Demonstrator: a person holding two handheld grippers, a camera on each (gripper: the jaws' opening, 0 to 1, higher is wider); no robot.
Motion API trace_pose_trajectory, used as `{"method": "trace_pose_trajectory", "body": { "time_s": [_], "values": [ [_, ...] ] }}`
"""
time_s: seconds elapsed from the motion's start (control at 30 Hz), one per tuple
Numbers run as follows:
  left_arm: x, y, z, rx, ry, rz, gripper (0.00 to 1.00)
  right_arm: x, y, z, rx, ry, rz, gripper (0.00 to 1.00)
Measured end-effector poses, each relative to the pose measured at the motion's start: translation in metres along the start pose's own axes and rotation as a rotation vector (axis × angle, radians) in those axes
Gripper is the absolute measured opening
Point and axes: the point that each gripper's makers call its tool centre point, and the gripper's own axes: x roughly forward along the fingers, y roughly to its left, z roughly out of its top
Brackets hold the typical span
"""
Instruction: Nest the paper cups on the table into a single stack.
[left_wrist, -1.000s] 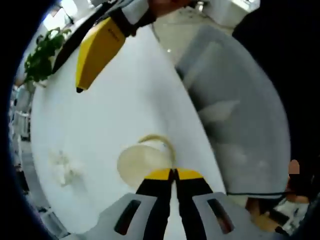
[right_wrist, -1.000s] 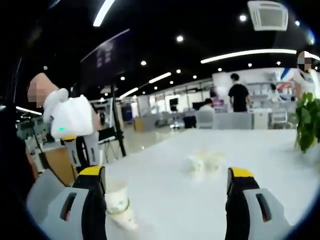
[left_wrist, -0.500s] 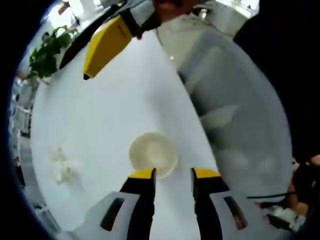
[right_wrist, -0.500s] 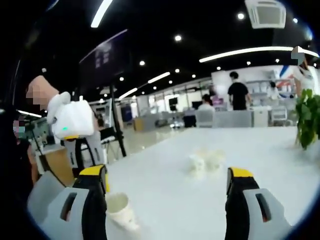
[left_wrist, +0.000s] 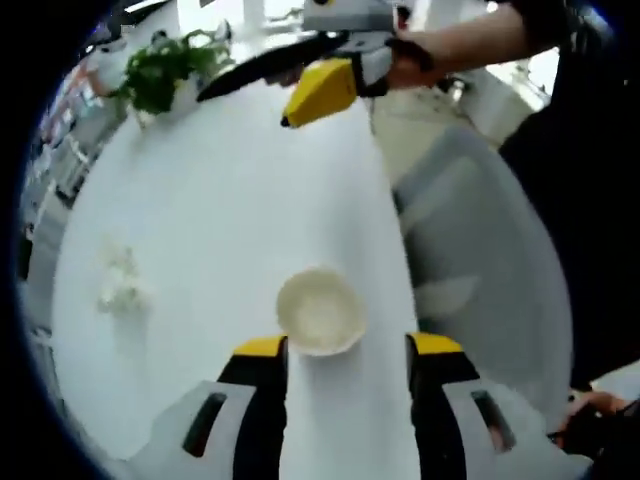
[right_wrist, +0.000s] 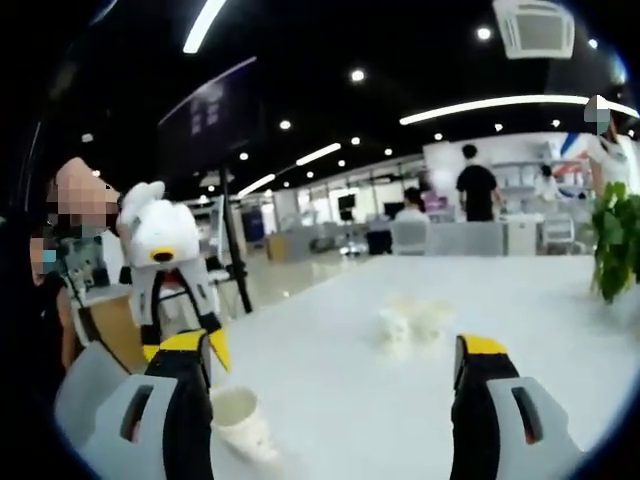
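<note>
In the left gripper view, the left gripper (left_wrist: 345, 350) is hanging above the white table (left_wrist: 200, 250) with its jaws apart. A paper cup (left_wrist: 320, 312) is standing upright on the table, mouth toward the camera, just ahead of the gap between the yellow fingertips (left_wrist: 260, 347); whether they are touching the cup cannot be told. Farther along the table, a blurred cluster of white cups (left_wrist: 122, 288) is lying well apart from the first cup. A potted plant (left_wrist: 165, 70) is standing at the far end. The right gripper (left_wrist: 320, 88) is reaching in from the top, held by a hand (left_wrist: 405, 62).

In the right gripper view, the right gripper (right_wrist: 335, 360) is holding its jaws wide apart, gripping nothing. The cup (right_wrist: 238, 415) is sitting on the table (right_wrist: 520, 300) beside this gripper's left finger. The left gripper (right_wrist: 180, 340) is hovering just above that cup. The cluster (right_wrist: 415, 322) is sitting mid-table, and the plant (right_wrist: 615, 240) is standing at the right edge.
</note>
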Motion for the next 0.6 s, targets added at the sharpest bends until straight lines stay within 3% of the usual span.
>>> {"method": "trace_pose_trajectory", "body": {
  "time_s": [0.33, 0.47, 0.6],
  "values": [
    [-0.019, 0.02, 0.016, -0.149, -0.246, 0.099, 0.76, 0.005, 0.005, 0.003, -0.011, 0.018, 0.01, 1.0],
    [-0.025, 0.028, 0.016, -0.265, -0.335, 0.133, 0.91, 0.006, 0.005, 0.004, -0.016, 0.023, 0.013, 1.0],
    [-0.035, 0.038, 0.017, -0.33, -0.422, 0.18, 0.97, 0.006, 0.004, 0.007, -0.023, 0.029, 0.013, 1.0]
  ]
}}
